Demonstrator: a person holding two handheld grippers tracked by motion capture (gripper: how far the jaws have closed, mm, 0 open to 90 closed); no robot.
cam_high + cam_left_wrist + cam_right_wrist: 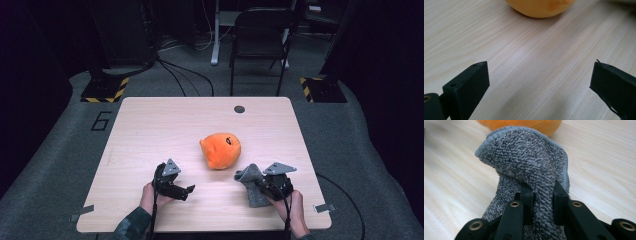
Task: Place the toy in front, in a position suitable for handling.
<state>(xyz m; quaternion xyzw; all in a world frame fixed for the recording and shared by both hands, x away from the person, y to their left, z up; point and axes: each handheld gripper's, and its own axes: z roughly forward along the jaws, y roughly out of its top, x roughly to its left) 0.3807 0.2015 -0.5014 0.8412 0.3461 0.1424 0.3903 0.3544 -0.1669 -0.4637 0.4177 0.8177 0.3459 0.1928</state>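
Note:
An orange plush toy (220,149) lies near the middle of the light wooden table (150,130). Just right of it and nearer to me, my right gripper (260,183) is shut on a grey terry cloth (252,186). In the right gripper view the jaws pinch a fold of the grey cloth (529,167), which stands up in front of them with the orange toy (541,125) behind. My left gripper (186,192) rests low at the front left, open with nothing between its jaws. The left gripper view has bare wood between the fingers (469,85) and the toy (539,7) ahead.
A dark round hole (239,109) sits near the table's far edge. Beyond the table stand a black chair (261,37) and floor cables (185,75). Metal clips (325,207) mark the front corners. Bare wood spreads over the left and far parts of the table.

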